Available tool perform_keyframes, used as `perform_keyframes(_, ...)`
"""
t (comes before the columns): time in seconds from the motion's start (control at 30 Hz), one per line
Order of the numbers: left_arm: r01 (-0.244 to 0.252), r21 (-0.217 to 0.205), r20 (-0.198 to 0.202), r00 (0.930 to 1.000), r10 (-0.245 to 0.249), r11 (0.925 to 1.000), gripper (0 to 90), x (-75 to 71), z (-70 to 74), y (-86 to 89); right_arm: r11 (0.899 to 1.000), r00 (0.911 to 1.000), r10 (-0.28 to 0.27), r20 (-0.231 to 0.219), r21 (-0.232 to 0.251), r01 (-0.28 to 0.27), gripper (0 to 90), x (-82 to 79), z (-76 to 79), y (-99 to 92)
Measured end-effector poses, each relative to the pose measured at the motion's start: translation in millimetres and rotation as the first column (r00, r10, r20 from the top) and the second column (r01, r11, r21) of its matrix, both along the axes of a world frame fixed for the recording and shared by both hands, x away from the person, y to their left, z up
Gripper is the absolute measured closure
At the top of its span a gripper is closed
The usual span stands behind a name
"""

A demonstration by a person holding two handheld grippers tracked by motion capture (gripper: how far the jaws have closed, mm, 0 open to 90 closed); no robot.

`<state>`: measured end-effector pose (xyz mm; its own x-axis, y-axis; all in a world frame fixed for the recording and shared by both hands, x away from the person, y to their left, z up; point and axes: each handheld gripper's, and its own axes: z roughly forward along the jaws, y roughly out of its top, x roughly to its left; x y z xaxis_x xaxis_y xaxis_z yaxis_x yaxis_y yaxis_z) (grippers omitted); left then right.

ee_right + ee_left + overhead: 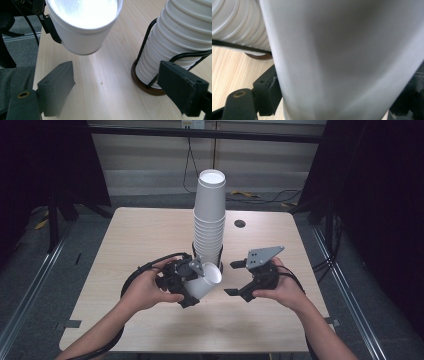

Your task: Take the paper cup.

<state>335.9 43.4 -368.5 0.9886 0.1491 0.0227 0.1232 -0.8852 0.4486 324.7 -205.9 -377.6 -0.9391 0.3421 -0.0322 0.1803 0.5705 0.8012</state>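
A tall stack of white paper cups (pixel 209 215) stands upside down in a black wire holder (pixel 150 32) on a brown base at the middle of the wooden table (pixel 140 245). My left gripper (pixel 194 284) is shut on a single white cup (pixel 206 280), held tilted just in front of the stack. In the left gripper view this cup (pixel 342 60) sits between the jaws, with one pad (pixel 265 92) on its wall. My right gripper (pixel 232 278) stands open to the right of the cup, nothing between its jaws. In the right gripper view the cup (pixel 82 27) hangs ahead of them, beside the stack (pixel 180 37).
A small dark cable hole (pixel 240 223) lies in the tabletop behind and right of the stack. Both forearms come in over the front edge of the table. Dark curtains and metal floor rails flank the table.
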Motion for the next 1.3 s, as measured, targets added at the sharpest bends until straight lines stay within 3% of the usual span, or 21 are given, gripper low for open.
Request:
perform_keyframes(0.37, 0.033, 0.049, 0.006, 0.9994, -0.034, 0.9982, 17.2, -1.9, -3.5, -12.3, 0.999, 0.9994, 0.032, -0.013, 0.003, -0.032, 13.8, -2.3, -1.7, 1.4)
perform_keyframes(0.73, 0.05, 0.063, 0.011, 0.9987, -0.051, 0.9968, 17.0, -2.0, -4.5, -20.0, 0.999, 0.9985, 0.052, -0.016, 0.001, -0.052, 13.7, -4.5, -0.7, 4.4)
perform_keyframes(0.83, 0.029, 0.042, 0.007, 0.9995, -0.03, 0.9987, 17.0, -3.8, -6.3, -21.4, 0.998, 0.998, 0.06, -0.018, -0.007, -0.06, 13.7, -4.7, -1.1, 5.9)
perform_keyframes(0.9, 0.055, 0.073, 0.006, 0.9985, -0.055, 0.9958, 17.0, -3.3, -5.8, -22.8, 0.998, 0.9978, 0.062, -0.022, -0.008, -0.062, 13.7, -4.5, -1.5, 7.1)
perform_keyframes(1.0, 0.06, 0.086, 0.014, 0.998, -0.062, 0.9945, 17.0, -3.1, -7.9, -24.6, 0.998, 0.9973, 0.07, -0.025, -0.004, -0.07, 13.7, -3.9, -1.4, 9.2)
perform_keyframes(1.3, 0.073, 0.098, 0.006, 0.9973, -0.074, 0.9925, 17.0, -2.3, -12.0, -31.6, 0.995, 0.9941, 0.095, -0.054, 0.015, -0.094, 13.6, -3.0, -0.8, 14.9)
